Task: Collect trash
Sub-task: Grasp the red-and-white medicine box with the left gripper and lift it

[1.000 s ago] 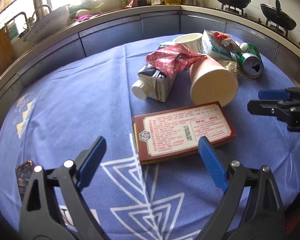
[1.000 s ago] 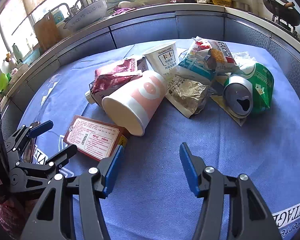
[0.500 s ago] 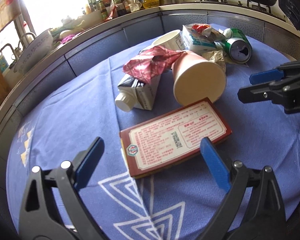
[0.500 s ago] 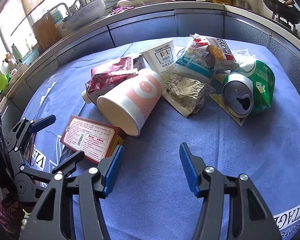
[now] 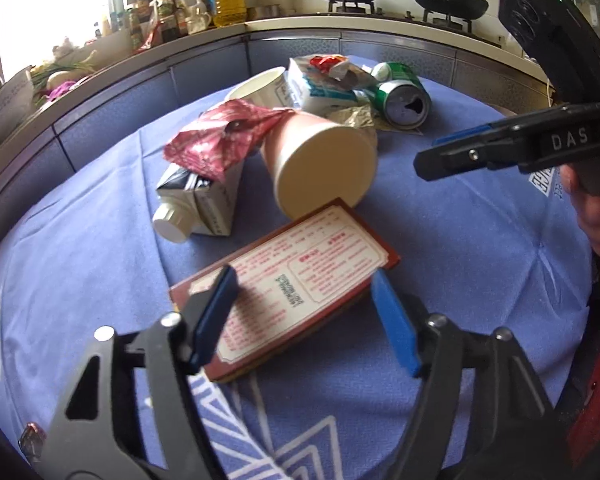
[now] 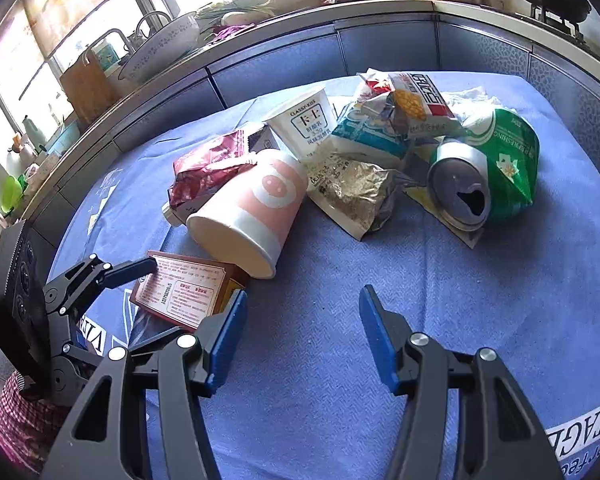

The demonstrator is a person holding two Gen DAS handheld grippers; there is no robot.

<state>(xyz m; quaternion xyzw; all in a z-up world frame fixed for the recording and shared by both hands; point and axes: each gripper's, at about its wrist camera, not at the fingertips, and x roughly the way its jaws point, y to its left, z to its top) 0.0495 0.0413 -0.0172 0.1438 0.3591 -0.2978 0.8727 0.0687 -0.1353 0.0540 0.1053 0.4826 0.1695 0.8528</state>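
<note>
The left gripper [image 5: 304,312] sits low in the centre of its own view, fingers spread wide and straddling the near end of the red box [image 5: 296,280]. One blue pad [image 5: 214,314] overlaps the box's label at lower left; the other [image 5: 394,322] stands just off its right edge. Whether either pad touches the cardboard, I cannot tell. In the right wrist view the same box [image 6: 184,290] lies at centre left, with the left gripper [image 6: 112,300] reaching in from the left edge.

Just above the box, in the middle of the frame, a pink paper cup [image 5: 322,168] lies on its side, mouth toward the camera, its rim touching the box's far corner. To its left lies a white carton [image 5: 198,204] with a crumpled red wrapper [image 5: 224,136] draped over it. Higher up sit a white tub [image 5: 260,90], a blue-and-white packet [image 5: 320,88] and a dented green can [image 5: 402,100].

The right gripper [image 6: 302,332] hangs at the bottom centre of its view, fingers wide apart with nothing between them, over bare blue tablecloth [image 6: 380,264]. It also pokes in from the right edge of the left view [image 5: 500,148].
</note>
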